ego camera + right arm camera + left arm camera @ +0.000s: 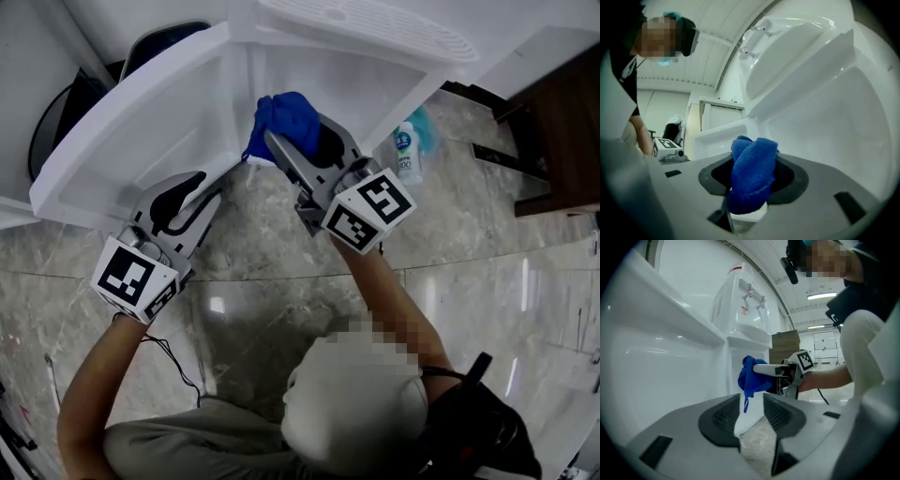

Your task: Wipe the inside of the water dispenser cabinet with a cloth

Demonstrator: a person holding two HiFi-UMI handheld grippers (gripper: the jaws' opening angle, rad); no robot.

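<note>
At the cabinet mouth, right hand-held gripper (pixel 291 139) is clamped on the blue cloth (pixel 752 173), a bunched, nubbly wad poking past its tips. The white cabinet interior (pixel 314 82) lies straight ahead, so this hand's nearer. Beside the open door (pixel 141 131), left hand-held gripper (pixel 202 202) has its jaws slightly apart, gripping nothing.

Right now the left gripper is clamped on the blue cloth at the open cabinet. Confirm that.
Wrong gripper. It is the right gripper that is clamped on the blue cloth at the open cabinet; the right gripper view shows the cloth bunched between its jaws. The left gripper has its jaws apart and no cloth in them.
</note>
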